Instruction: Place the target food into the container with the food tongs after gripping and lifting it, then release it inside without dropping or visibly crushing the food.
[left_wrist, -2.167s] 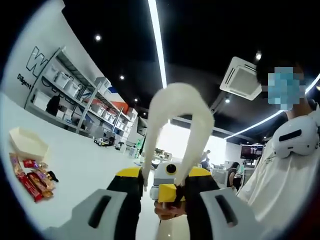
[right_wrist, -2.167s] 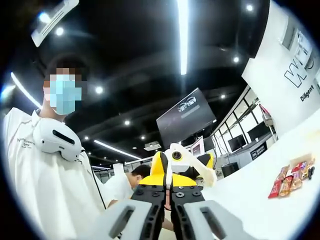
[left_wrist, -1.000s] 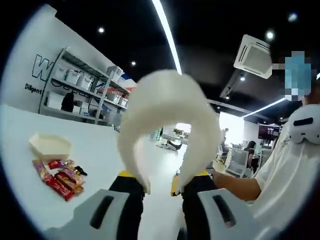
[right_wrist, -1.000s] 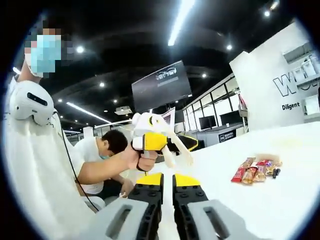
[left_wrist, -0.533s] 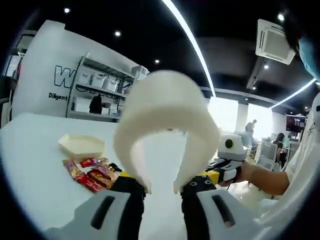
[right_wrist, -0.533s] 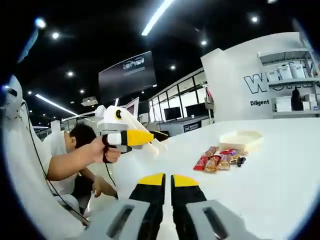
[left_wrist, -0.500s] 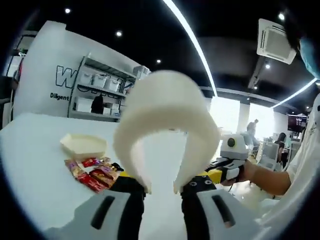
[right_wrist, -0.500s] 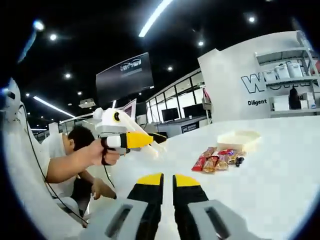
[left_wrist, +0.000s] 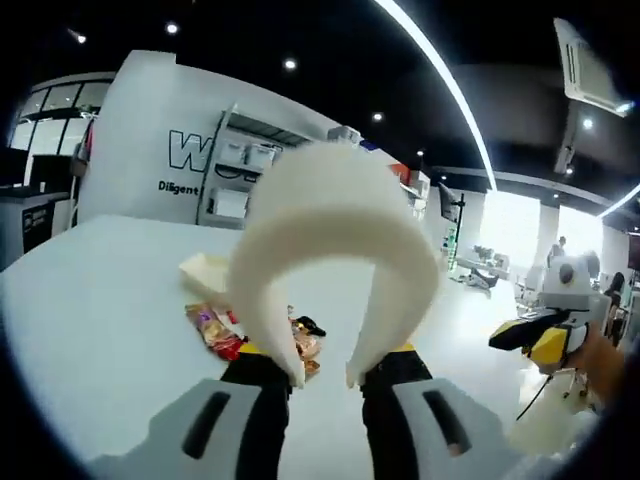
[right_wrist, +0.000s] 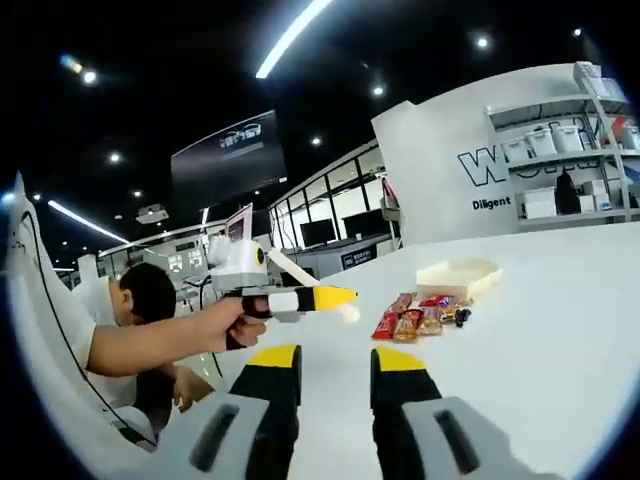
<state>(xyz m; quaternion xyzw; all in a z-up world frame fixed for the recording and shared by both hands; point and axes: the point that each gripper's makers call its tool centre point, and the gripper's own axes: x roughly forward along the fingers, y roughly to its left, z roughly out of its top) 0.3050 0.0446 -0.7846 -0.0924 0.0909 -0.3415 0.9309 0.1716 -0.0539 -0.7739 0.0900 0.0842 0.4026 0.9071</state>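
A broad white tabletop (left_wrist: 90, 320) spreads beneath both grippers and reaches back to a white wall with dark lettering (right_wrist: 500, 170) and a metal shelving rack holding pale bins (left_wrist: 235, 175).

In the left gripper view, the left gripper (left_wrist: 325, 375), black and yellow on a grey body, holds a pair of white plastic food tongs (left_wrist: 330, 230) by the two arm ends; the tongs arch upward in a wide loop in front of the camera, and the jaws stand parted with one tong arm against each. At the right edge of that view the right gripper (left_wrist: 545, 335) shows as a white and yellow handheld tool in a person's hand.

In the right gripper view, the right gripper's own jaws rise from the bottom with a clear gap between them and nothing in it. The left gripper enters from the left, gripped by a hand (right_wrist: 225, 325) on a bare forearm, with the tongs pointing away toward the table. A seated person in white (right_wrist: 135, 310) is behind that arm.

On the tabletop lies a shallow, pale cream, angular-sided container (right_wrist: 457, 274). Just beside it, on the near side, sits a small cluster of wrapped snack bars in red and orange packets (right_wrist: 415, 316), lying flat on the table and apart from both grippers. In the left gripper view the same packets are partly hidden behind the tongs.
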